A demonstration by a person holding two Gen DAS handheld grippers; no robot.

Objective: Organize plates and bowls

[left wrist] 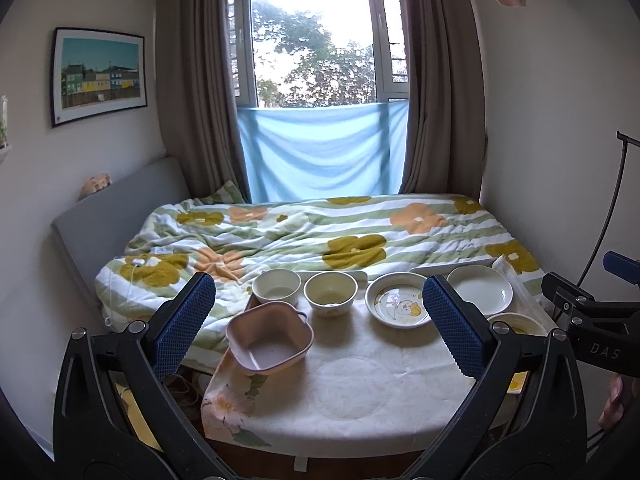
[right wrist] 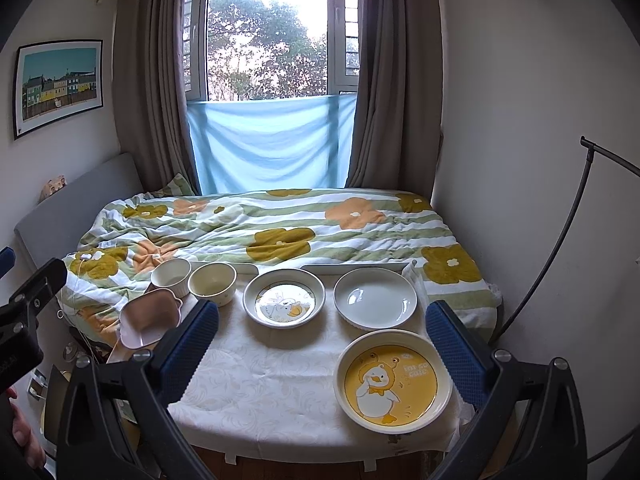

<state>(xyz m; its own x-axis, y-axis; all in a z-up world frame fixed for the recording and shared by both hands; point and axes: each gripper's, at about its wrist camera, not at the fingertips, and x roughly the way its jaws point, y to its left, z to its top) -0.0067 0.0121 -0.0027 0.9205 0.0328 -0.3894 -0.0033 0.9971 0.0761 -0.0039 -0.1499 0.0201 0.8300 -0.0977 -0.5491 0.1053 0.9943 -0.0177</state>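
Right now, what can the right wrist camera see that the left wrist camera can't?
Only the right wrist view shows the whole yellow duck plate near the table's front right; in the left wrist view just a sliver of it peeks from behind a finger. Only the left wrist view shows the pink square dish fully, unblocked. Both show the white bowl, the cream bowl, the small duck plate, the plain white plate, the flowery bed and the window. Both grippers' jaws stand open, holding nothing.
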